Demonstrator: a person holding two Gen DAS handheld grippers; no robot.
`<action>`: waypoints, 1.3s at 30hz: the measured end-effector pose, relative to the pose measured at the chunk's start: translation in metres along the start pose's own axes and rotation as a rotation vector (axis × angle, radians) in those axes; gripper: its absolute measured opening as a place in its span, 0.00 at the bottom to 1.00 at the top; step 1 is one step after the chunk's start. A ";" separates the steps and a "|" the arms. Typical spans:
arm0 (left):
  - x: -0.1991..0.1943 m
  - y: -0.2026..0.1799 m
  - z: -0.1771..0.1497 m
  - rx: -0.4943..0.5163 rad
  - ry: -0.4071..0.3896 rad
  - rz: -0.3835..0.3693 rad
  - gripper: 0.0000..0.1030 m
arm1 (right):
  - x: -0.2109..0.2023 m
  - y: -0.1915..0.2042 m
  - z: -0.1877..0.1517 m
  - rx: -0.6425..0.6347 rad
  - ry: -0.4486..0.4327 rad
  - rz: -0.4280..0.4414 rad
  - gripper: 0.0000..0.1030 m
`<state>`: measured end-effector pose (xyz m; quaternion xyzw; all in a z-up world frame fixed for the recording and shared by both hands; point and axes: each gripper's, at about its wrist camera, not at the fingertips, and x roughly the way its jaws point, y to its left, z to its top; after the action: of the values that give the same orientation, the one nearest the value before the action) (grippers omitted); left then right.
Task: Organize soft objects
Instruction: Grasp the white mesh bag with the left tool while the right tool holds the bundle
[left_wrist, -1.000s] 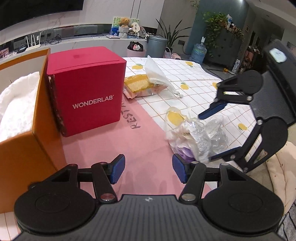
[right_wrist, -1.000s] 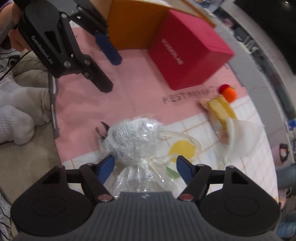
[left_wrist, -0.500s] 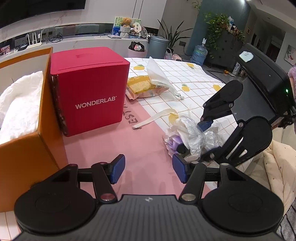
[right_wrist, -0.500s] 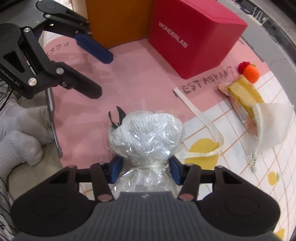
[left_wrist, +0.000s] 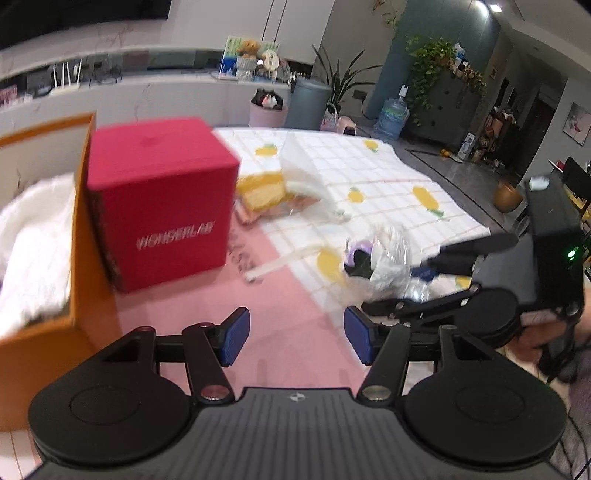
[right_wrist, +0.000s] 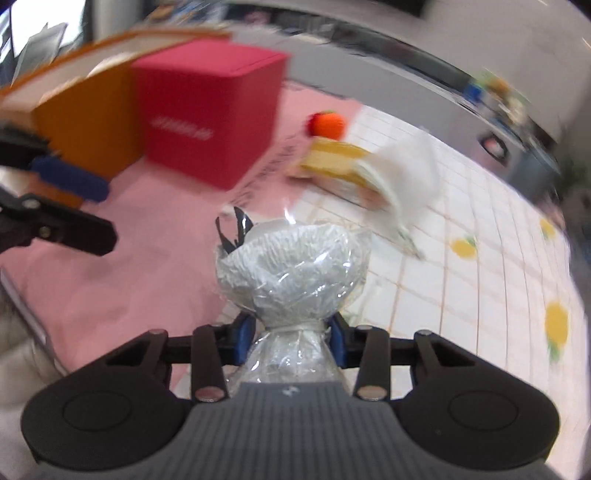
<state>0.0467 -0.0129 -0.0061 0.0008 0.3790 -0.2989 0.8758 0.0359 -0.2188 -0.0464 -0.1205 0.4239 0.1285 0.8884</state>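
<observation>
Between the blue pads of our right gripper sits the tied neck of a clear plastic-wrapped bundle, and the gripper is clenched on it, the puffy white head standing just ahead of the fingertips. From our left wrist view the same bundle appears above the checked cloth near the worktop's right edge, something purple and black showing at its far end; whether it touches the cloth we cannot tell. A pale ribbon trails from it across the seam onto the pink mat.

Our left gripper hangs released over the pink mat, with bare mat ahead of its fingers. To its left stands the red box, close against the orange box, whose open top shows white padding. Behind the red box lie a yellow packet under a white bag, and a small orange ball just beside them.

Both views are motion-blurred: the red box's lettering smears, and the bundle's contents stay hard to make out. The orange box is cut off at the frame edge.
</observation>
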 end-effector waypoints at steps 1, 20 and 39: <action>0.000 -0.006 0.003 0.016 -0.016 0.011 0.68 | -0.001 -0.004 0.000 0.014 -0.004 -0.005 0.40; 0.164 -0.066 0.181 0.184 0.072 0.050 0.84 | -0.045 -0.087 -0.008 0.294 -0.098 -0.043 0.41; 0.297 -0.037 0.199 0.141 0.354 0.197 0.86 | -0.037 -0.101 -0.004 0.374 -0.113 -0.074 0.41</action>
<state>0.3177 -0.2445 -0.0536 0.1517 0.5032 -0.2330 0.8182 0.0446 -0.3196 -0.0092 0.0385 0.3852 0.0214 0.9218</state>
